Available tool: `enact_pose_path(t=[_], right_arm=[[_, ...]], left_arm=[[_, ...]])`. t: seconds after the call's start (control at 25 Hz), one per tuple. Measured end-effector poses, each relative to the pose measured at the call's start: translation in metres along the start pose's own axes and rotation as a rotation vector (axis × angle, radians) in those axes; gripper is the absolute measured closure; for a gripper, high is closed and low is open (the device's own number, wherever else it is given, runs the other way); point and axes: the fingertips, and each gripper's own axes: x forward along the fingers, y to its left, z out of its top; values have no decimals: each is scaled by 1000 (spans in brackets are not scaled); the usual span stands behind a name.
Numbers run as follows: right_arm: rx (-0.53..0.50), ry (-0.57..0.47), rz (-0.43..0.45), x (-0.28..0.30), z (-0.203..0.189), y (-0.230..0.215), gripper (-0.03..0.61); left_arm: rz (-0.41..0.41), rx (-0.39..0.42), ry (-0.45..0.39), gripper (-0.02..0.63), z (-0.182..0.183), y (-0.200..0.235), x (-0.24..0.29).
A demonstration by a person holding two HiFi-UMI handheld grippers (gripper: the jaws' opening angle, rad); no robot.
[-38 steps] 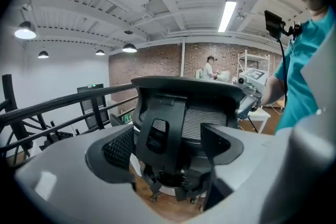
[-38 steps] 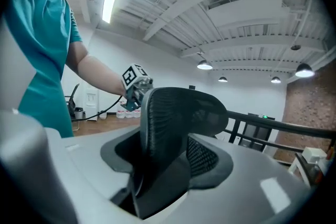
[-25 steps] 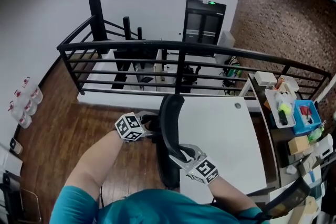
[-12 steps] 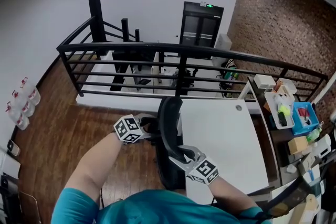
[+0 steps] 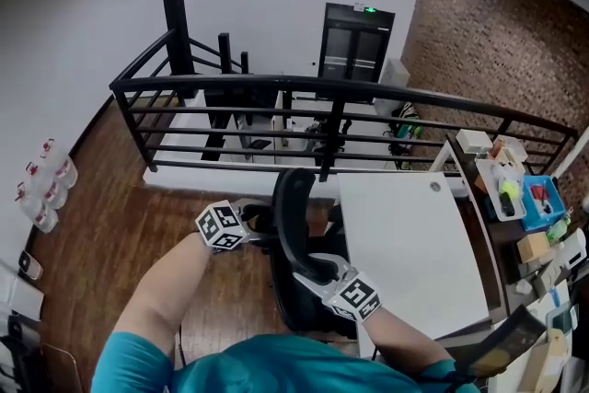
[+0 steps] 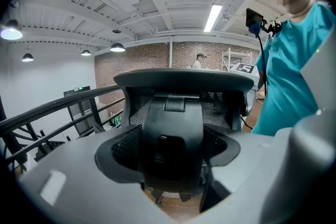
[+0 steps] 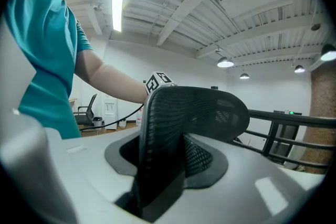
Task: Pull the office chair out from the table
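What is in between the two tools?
The mesh back of the office chair stands between the left tool and the right tool, each clamped on an edge; the head view shows it.

Black railing spans the mezzanine edge, with a black double door on the white wall beyond. Brick wall right, wood floor left. Clear bottles far left, blue bin far right.
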Motion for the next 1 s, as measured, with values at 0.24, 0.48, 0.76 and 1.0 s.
enact_pose_path(t=[0.24, 0.48, 0.76, 1.0], right_arm=[[-40, -8, -12, 50, 14, 26, 416], [-38, -1, -47, 103, 27, 56, 423], [-4, -20, -81, 156, 39, 82, 434], [-21, -41, -38, 197, 53, 92, 425]], left_arm=[[-4, 0, 10, 291, -23, 6, -54], [-6, -4, -4, 291, -43, 12, -114], [-7, -11, -7, 291, -64, 22, -175], [9, -16, -20, 291, -79, 40, -209]])
